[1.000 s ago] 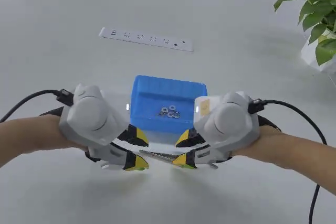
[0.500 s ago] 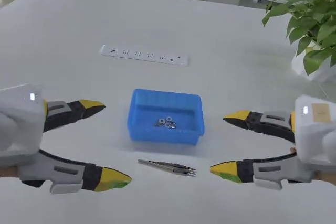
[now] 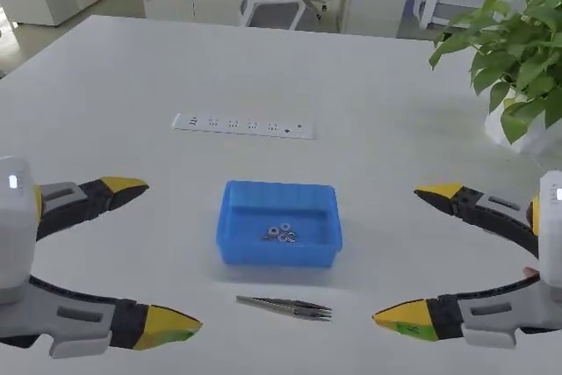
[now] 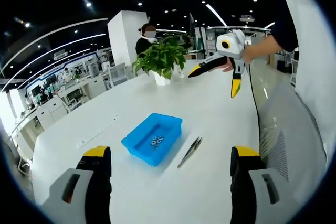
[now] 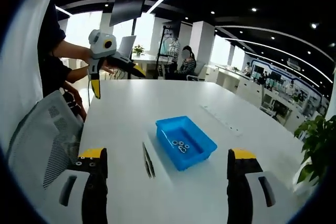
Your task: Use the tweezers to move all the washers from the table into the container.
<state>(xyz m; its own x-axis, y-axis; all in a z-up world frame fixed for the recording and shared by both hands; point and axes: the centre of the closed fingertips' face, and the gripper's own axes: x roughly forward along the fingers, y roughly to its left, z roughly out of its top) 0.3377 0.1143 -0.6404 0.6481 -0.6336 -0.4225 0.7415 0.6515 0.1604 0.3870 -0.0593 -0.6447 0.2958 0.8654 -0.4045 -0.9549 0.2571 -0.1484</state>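
Washers (image 3: 281,234) clustered inside container (image 3: 263,254). Tweezers (image 3: 285,306) lying on table (image 3: 395,129) just beside it. Left gripper (image 3: 167,256) and right gripper (image 3: 399,252): jaws spread wide, empty. Job looks done.

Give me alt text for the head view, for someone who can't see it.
A blue container holding several washers sits on the white table, tweezers lying just in front of it. The open, empty left gripper and right gripper flank it; a power strip lies beyond.
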